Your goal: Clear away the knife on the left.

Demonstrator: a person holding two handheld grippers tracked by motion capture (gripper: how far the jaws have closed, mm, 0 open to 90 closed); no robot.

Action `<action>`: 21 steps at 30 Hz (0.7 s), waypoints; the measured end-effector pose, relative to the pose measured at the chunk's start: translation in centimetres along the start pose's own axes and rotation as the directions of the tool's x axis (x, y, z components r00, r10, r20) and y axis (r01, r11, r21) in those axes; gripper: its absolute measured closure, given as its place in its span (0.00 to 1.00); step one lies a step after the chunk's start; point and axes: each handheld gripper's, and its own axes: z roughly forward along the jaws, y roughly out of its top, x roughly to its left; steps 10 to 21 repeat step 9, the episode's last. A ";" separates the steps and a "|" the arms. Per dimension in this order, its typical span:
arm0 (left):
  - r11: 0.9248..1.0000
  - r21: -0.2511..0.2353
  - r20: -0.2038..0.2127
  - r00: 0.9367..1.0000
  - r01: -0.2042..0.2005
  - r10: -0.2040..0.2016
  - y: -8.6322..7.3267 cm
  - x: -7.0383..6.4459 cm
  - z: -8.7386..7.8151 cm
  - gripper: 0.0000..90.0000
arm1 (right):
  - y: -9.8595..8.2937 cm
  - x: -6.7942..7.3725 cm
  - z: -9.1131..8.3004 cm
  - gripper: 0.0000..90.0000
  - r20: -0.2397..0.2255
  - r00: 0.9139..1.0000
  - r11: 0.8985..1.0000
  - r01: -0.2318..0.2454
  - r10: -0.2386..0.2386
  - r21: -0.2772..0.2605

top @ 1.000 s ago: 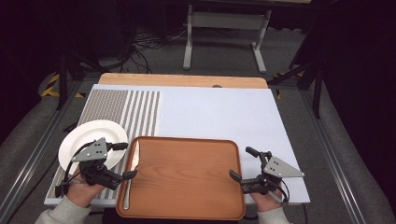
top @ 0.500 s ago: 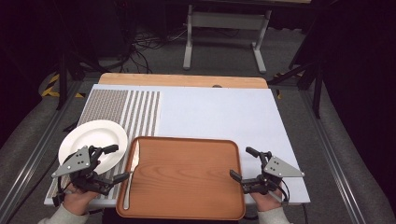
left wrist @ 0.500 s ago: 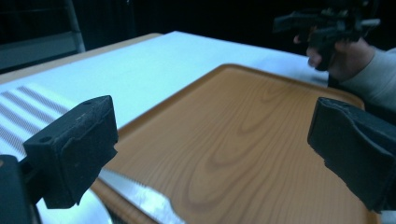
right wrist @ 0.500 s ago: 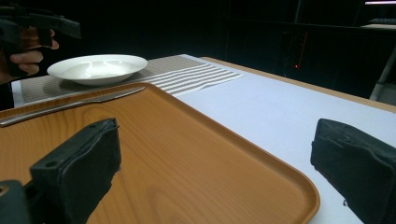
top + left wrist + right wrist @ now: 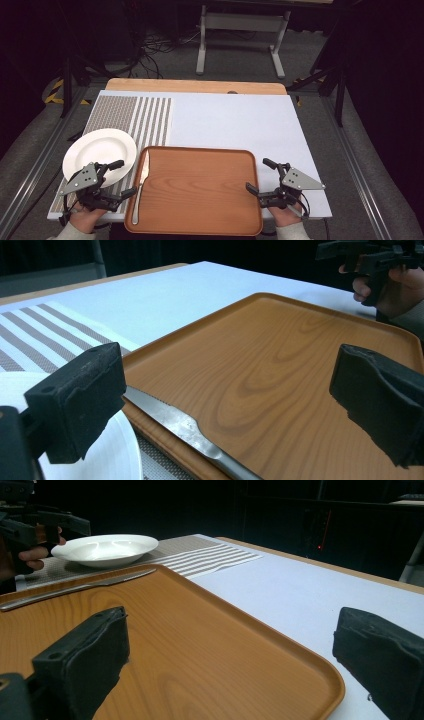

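High view: left gripper released, jaws wide, between white plate and wooden tray; knife along tray left edge. Right gripper released at tray right edge.
Left gripper view: knife on tray rim, between jaws.
Right gripper view: jaws astride tray edge, apart.

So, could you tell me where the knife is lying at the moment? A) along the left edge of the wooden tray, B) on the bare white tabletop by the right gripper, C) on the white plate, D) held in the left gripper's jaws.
A: the knife lies lengthwise along the left edge of the tray, beside the plate, with the left gripper open beside it and gripping nothing.
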 end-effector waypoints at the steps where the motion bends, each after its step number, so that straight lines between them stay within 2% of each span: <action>1: 1.000 -0.001 -0.001 1.000 -0.007 0.007 0.0 0.1 0.0 0.03 | 0.0 0.0 0.0 0.02 0.000 1.000 1.000 0.000 0.000 0.001; 3: 1.000 -0.005 -0.002 1.000 0.005 -0.005 0.0 0.0 -0.1 0.03 | 0.0 -0.1 0.0 0.02 -0.001 1.000 1.000 0.001 -0.001 0.000; 4: 1.000 -0.007 -0.006 1.000 -0.010 0.010 0.0 0.0 -0.1 0.03 | 0.0 -0.1 -0.1 0.02 -0.001 1.000 1.000 0.000 0.000 0.000; 5: 1.000 -0.006 -0.004 1.000 -0.008 0.008 0.0 0.1 -0.1 0.03 | 0.0 0.0 -0.1 0.02 0.001 1.000 1.000 0.001 -0.001 0.001; 6: 1.000 -0.007 -0.002 1.000 0.007 -0.007 0.0 0.0 -0.1 0.03 | 0.0 0.0 -0.1 0.02 0.001 1.000 1.000 0.001 -0.001 0.000; 21: 1.000 0.001 -0.005 1.000 0.007 -0.007 0.0 0.1 -0.1 0.03 | 0.0 0.0 0.0 0.02 -0.002 1.000 1.000 0.002 -0.002 0.002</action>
